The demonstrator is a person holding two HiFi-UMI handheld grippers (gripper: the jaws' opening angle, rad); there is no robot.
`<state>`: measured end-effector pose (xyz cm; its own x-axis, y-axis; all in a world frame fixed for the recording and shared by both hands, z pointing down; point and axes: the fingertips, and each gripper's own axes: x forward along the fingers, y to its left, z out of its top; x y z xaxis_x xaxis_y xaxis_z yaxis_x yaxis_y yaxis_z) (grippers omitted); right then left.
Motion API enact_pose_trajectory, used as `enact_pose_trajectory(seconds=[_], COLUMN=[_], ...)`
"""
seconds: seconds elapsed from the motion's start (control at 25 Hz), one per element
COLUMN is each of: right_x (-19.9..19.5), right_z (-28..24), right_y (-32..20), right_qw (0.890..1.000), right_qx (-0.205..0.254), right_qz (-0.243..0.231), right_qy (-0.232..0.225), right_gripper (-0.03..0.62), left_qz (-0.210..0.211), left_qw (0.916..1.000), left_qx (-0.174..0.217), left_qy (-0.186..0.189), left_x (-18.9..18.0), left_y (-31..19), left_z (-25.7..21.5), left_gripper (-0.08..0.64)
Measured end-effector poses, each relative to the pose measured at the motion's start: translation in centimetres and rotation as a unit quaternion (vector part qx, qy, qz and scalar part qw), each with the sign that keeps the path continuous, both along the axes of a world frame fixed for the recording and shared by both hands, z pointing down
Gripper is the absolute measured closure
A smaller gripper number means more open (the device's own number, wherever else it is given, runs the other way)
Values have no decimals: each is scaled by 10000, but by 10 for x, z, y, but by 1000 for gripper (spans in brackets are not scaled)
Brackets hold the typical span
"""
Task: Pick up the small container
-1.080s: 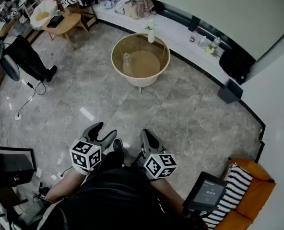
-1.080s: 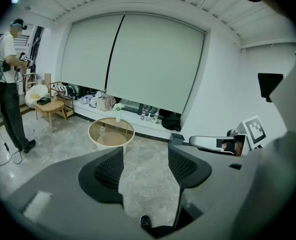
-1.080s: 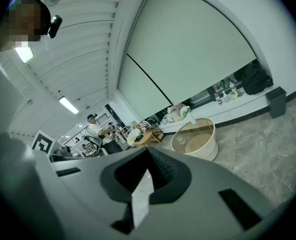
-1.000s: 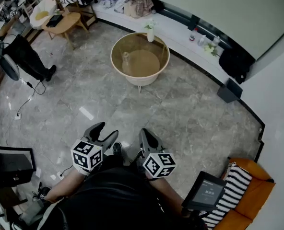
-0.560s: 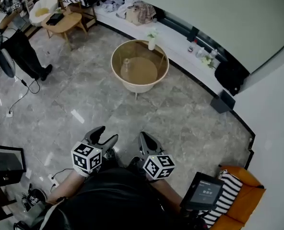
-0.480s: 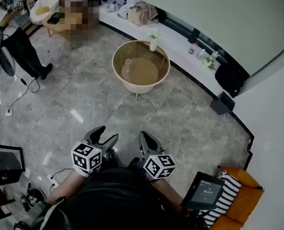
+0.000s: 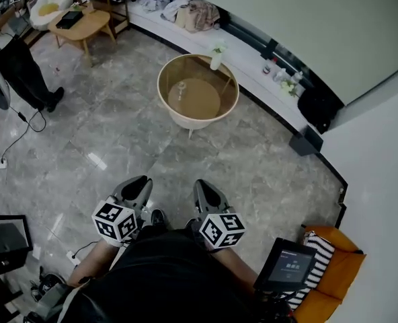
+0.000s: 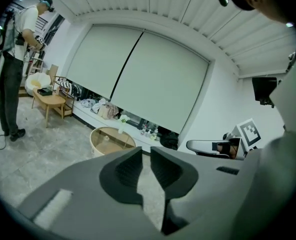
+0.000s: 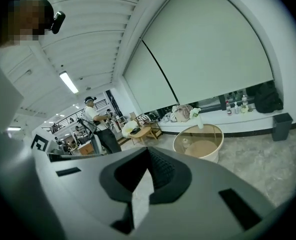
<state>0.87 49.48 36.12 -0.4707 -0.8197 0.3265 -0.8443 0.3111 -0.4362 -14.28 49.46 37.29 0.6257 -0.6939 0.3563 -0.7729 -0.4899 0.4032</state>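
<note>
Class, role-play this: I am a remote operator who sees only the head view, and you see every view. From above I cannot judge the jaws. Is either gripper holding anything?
Observer: No. In its own view the left gripper has just been closing its jaws to a narrow gap, with nothing between them.
Operator: And the right?
Observer: The right gripper is empty too, its jaw tips meeting.
Operator: Where do they aim?
Observer: Beyond the right gripper's jaws stands the round table, with the small container on it.
</note>
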Motion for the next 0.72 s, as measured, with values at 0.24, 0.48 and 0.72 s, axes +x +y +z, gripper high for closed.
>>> enact_pose_trajectory(seconds=[0.24,0.48,0.72], right_x=[-22,-21,-20], right_z=[-3,0,23], right_y=[-15,-37,-74], right_qw=[9996,9993,9992], right_qx=[-41,-84,-307], right_qz=[198,329,230], right_qy=[192,183,-56], right_gripper=[586,586,586], left_qz=[219,338,230], left_qw=[9996,9994,9993], left_qx=[148,-19,-292], left_qy=[124,117,-16], left_x=[-23,-21,-17], left_y=[-23,-45,-76], left_z=[-3,6,24], left_gripper=[548,548,546])
